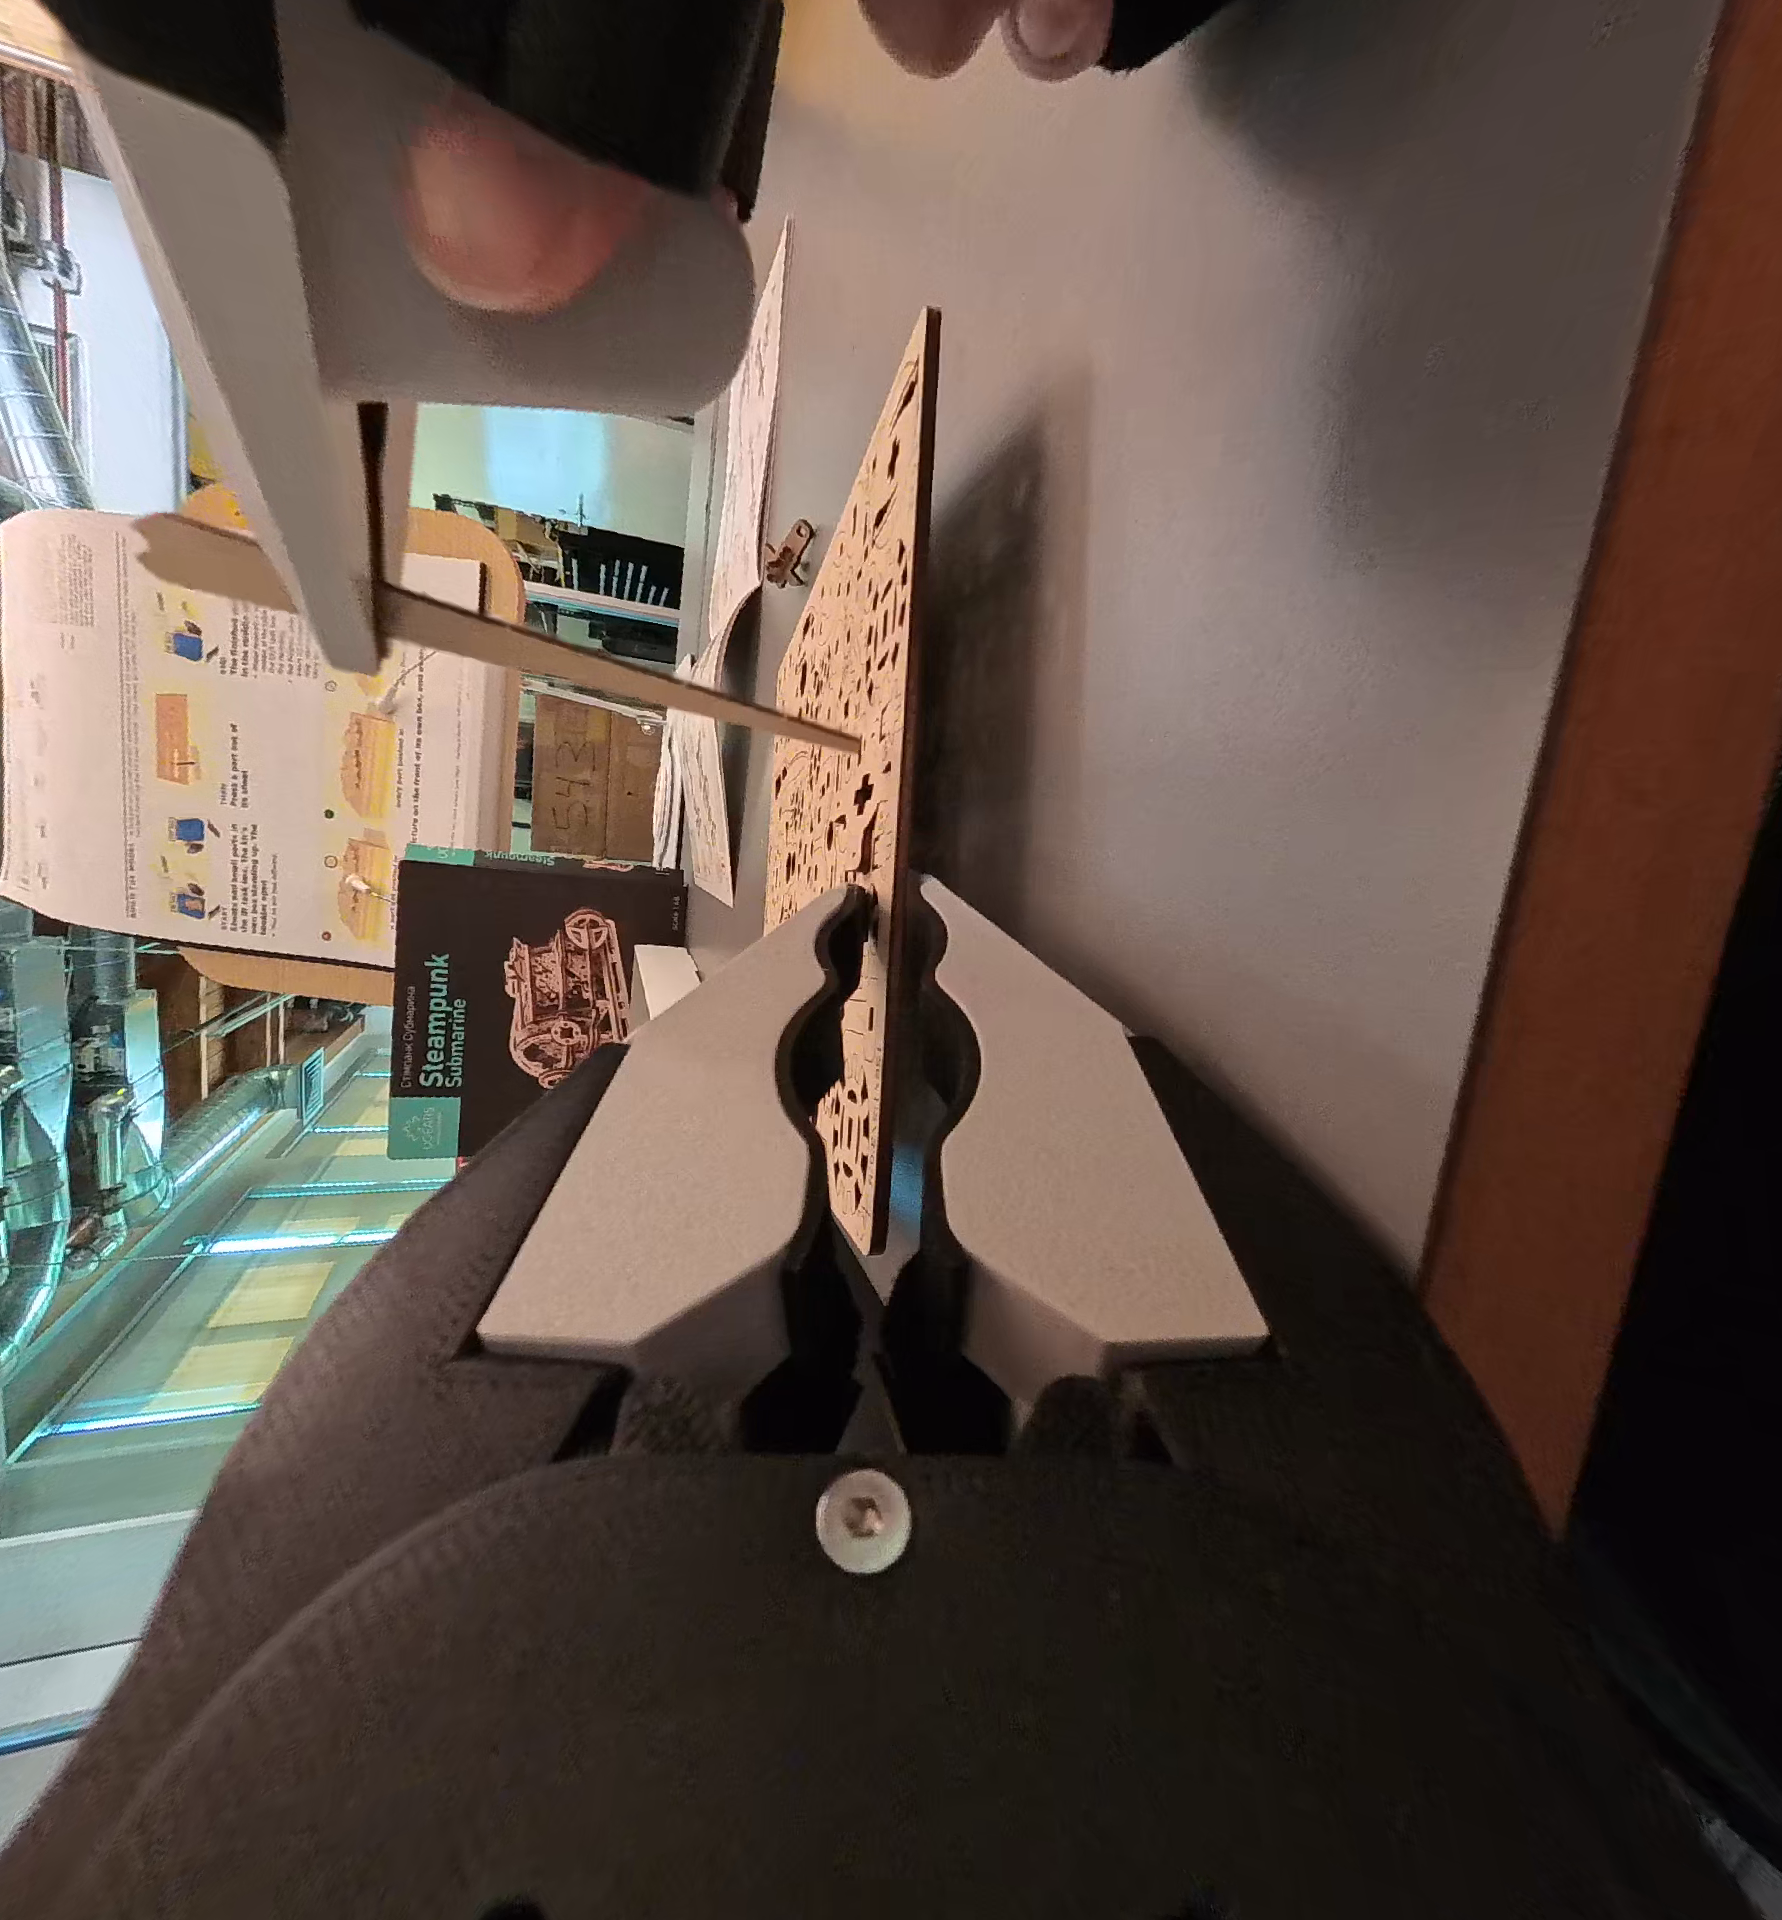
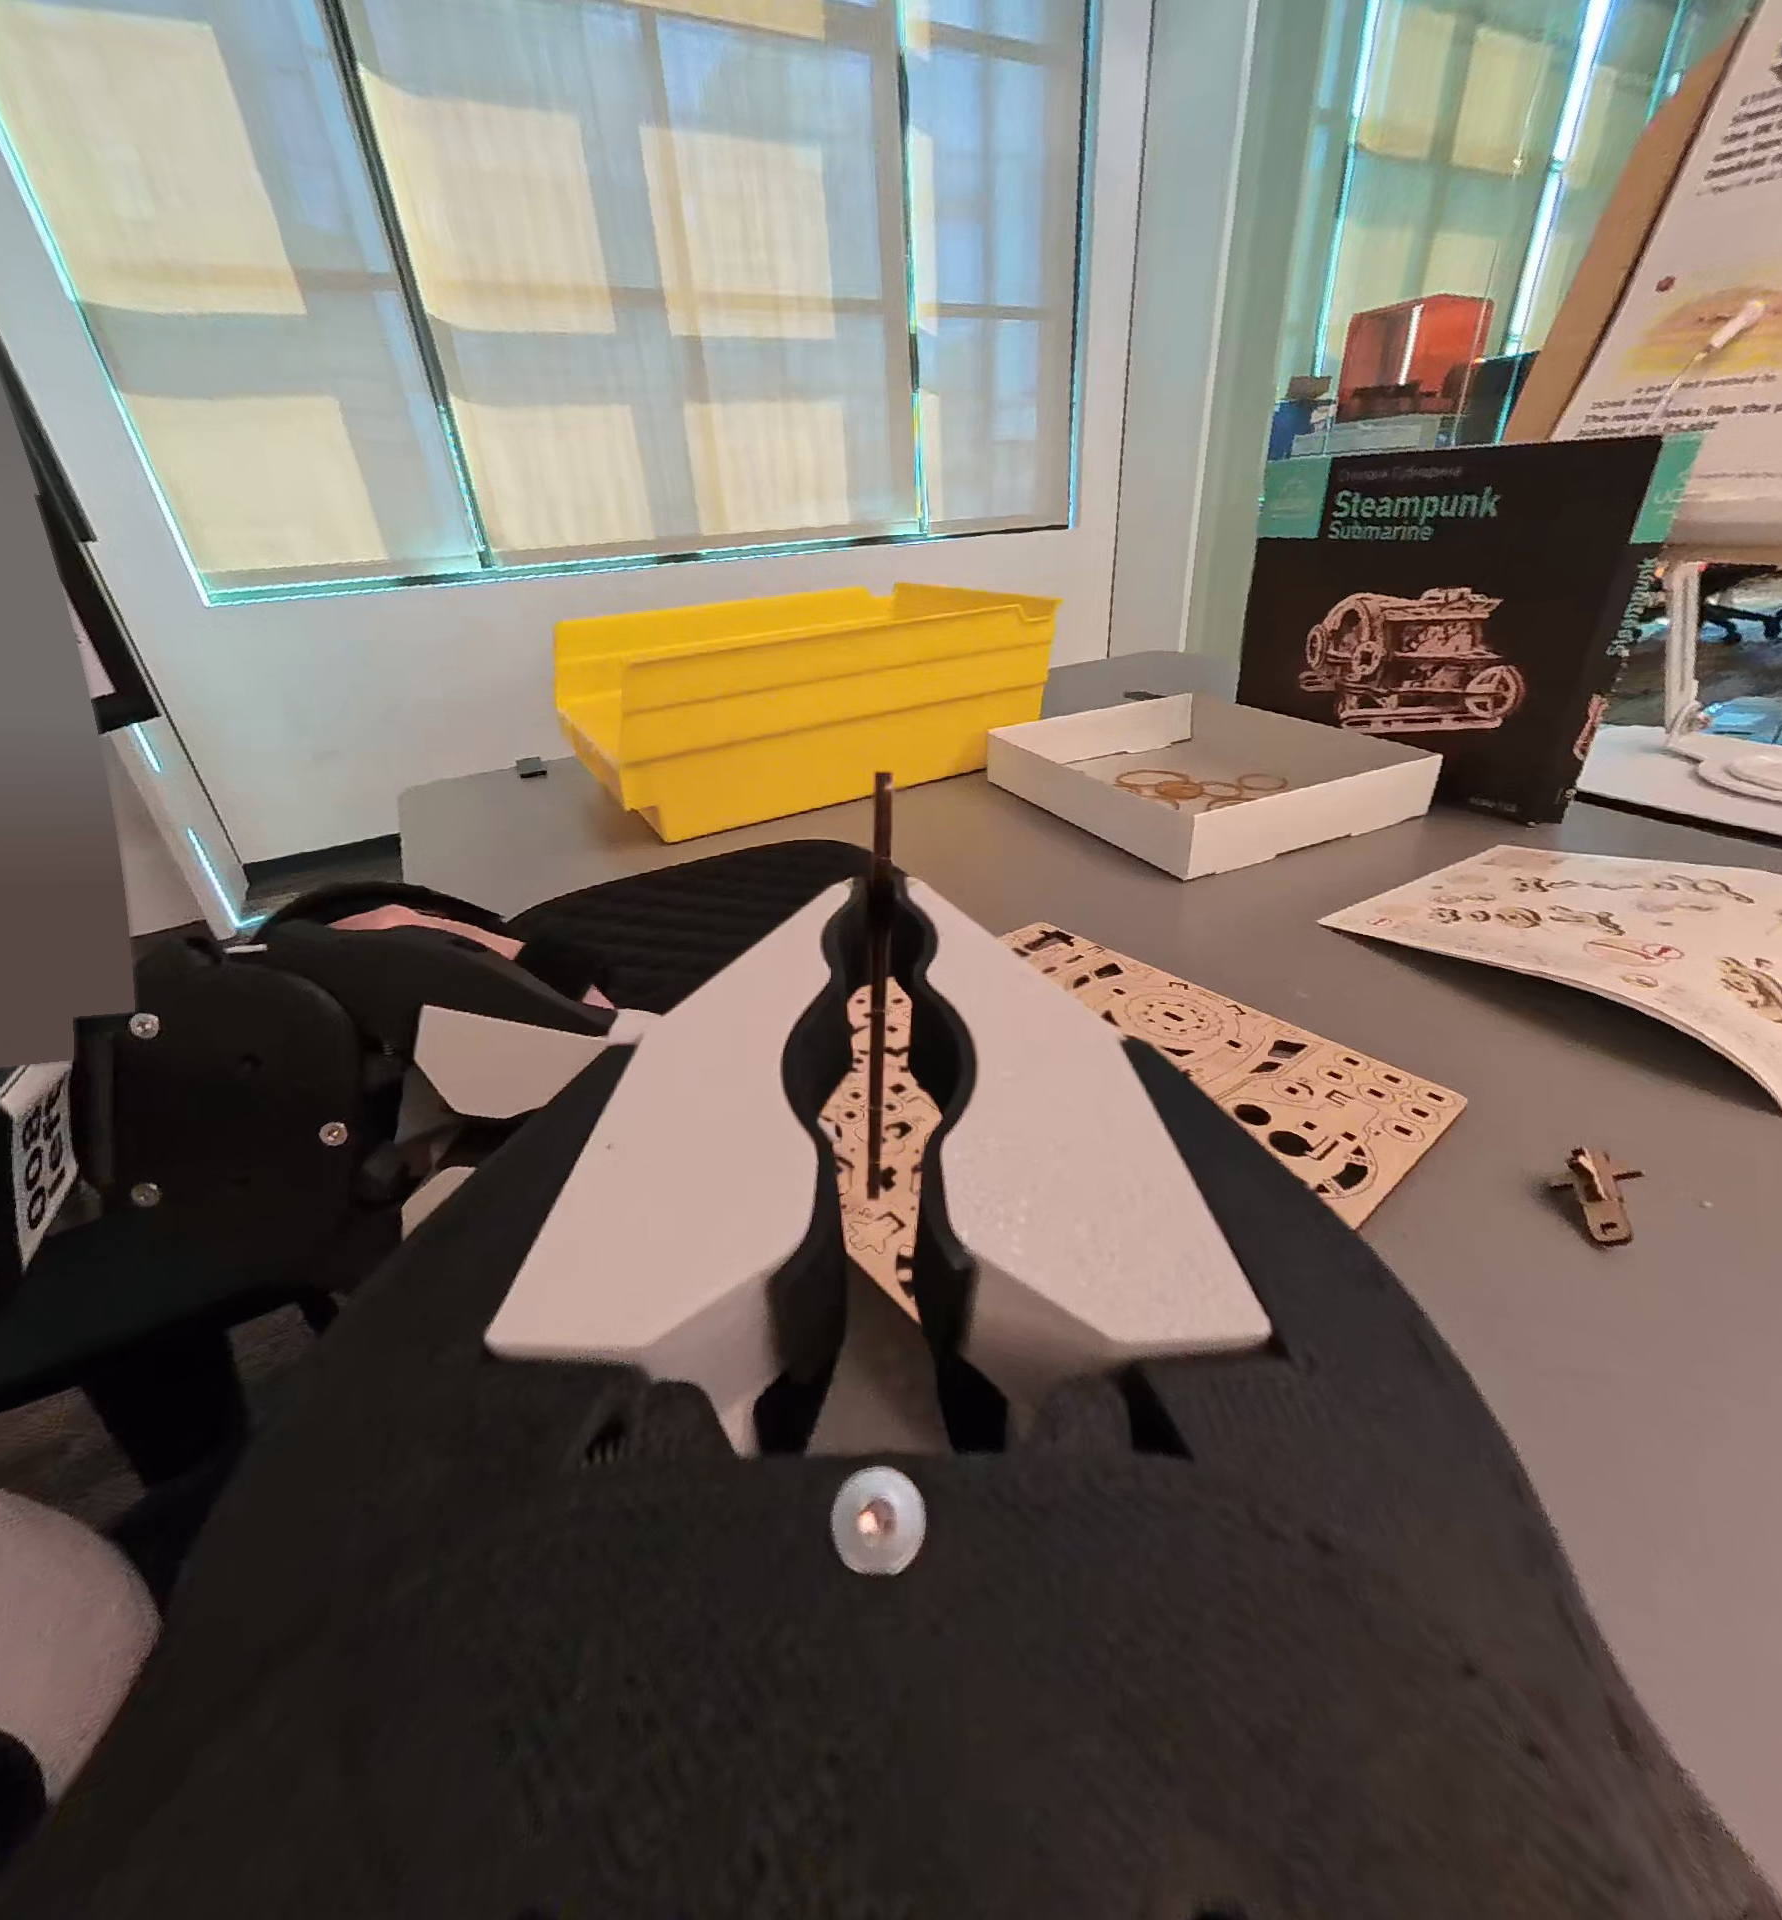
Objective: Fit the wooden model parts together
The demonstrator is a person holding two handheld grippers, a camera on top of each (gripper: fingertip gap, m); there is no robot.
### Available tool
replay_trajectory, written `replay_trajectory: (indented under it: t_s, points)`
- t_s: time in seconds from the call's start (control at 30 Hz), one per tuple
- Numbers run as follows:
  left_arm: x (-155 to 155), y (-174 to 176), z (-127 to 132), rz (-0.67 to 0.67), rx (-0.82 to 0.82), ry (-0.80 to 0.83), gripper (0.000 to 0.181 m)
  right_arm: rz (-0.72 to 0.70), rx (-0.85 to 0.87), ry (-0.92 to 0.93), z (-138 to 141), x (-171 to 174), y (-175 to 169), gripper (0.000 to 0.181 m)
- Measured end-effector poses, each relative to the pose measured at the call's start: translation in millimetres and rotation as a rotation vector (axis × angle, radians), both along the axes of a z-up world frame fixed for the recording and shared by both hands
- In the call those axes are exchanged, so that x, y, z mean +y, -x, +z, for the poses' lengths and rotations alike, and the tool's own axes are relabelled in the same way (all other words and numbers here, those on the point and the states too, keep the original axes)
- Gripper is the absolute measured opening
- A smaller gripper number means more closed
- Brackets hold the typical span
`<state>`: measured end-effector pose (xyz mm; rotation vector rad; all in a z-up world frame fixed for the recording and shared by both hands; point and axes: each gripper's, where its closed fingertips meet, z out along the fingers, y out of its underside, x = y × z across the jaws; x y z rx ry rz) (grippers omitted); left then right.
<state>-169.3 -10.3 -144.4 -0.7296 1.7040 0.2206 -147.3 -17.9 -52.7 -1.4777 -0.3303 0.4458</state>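
Note:
A laser-cut wooden sheet [image 1: 871,644] with many cut-out parts lies flat, close over the grey table [image 1: 1282,520]. My left gripper [image 1: 892,896] is shut on its near edge. The sheet also shows in the right wrist view [image 2: 1240,1049]. My right gripper [image 2: 879,888] is shut on a thin flat wooden strip [image 2: 882,831], seen edge-on. In the left wrist view the right gripper [image 1: 367,644] holds that strip [image 1: 606,665] slanted, its tip touching the sheet's face. The left gripper's fingers [image 2: 513,1039] show at the left, tips hidden.
A small assembled wooden part [image 2: 1599,1195] lies on the table right of the sheet. An open instruction booklet [image 2: 1614,956], a white tray [image 2: 1313,810] with wooden rings, a dark kit box [image 2: 1438,644] and a yellow bin [image 2: 804,707] stand behind. A printed poster [image 1: 191,727] leans at the back. My hands' fingertips stand some 9 centimetres from each other.

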Motion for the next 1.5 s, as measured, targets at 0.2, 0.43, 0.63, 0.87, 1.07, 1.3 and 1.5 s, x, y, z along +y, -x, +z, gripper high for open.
replay_trajectory:
  t_s: [0.2, 0.43, 0.63, 0.87, 1.07, 1.3, 1.5]
  points:
    - [-1, 1, 2, -0.01, -0.015, -0.005, 0.005, -0.019, 0.002, -0.001, 0, 3, -5, 0.003]
    - [-1, 2, 0, -0.013, -0.01, 0.008, 0.005, 0.003, -0.028, 0.034, -6, 7, 1, 0.003]
    - [-1, 2, -3, -0.011, 0.008, 0.032, 0.006, 0.011, -0.052, 0.057, -10, 9, 4, 0.003]
    - [-3, 1, -1, -0.031, -0.004, 0.016, 0.005, -0.021, 0.121, -0.037, 9, 6, -14, 0.002]
    - [-4, 0, -1, -0.031, -0.003, 0.017, 0.006, -0.008, 0.276, 0.075, 6, 21, -17, 0.002]
    - [-5, -1, -1, -0.032, -0.007, 0.015, 0.005, -0.061, 0.178, 0.222, -12, 39, -11, 0.003]
    - [-7, -1, 0, -0.036, -0.012, 0.011, 0.005, -0.028, 0.203, 0.376, -18, 48, -15, 0.003]
